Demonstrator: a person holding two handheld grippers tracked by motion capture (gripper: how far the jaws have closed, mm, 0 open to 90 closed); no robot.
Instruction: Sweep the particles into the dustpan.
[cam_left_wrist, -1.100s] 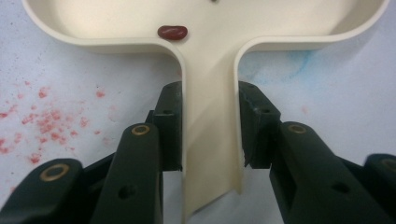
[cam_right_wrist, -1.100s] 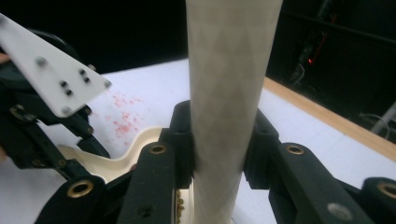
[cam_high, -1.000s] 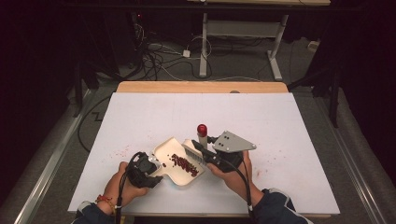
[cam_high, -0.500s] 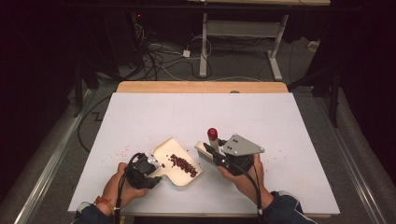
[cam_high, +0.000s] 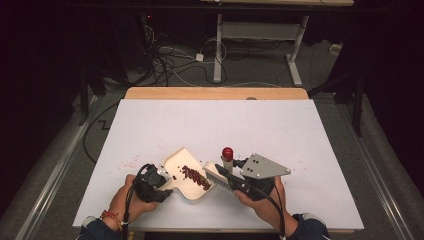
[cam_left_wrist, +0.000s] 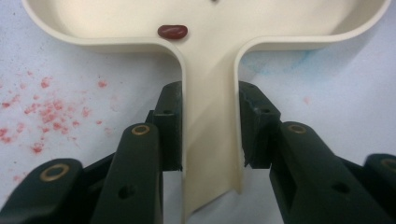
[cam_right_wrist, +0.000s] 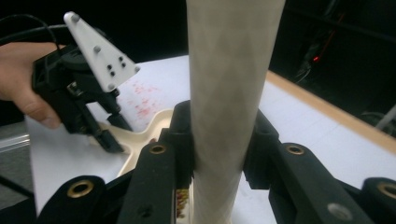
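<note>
My left gripper (cam_left_wrist: 210, 135) clamps the dustpan (cam_high: 175, 165) handle, beans (cam_high: 195, 176) already collected; my right gripper (cam_right_wrist: 219, 140) grips the brush (cam_high: 220, 172), sweeping probably nearly finished.

Overhead camera faces down; gripper cameras sit close (sharing the dustpan (cam_high: 186, 172)).

Dark room, tangled floor cables (cam_high: 165, 60), white-legged desk (cam_high: 260, 45)

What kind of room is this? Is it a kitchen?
Probably not a kitchen; it looks like a lab or workshop. A white-covered table stands on a grey floor with tangled cables and a bare desk frame behind.
</note>
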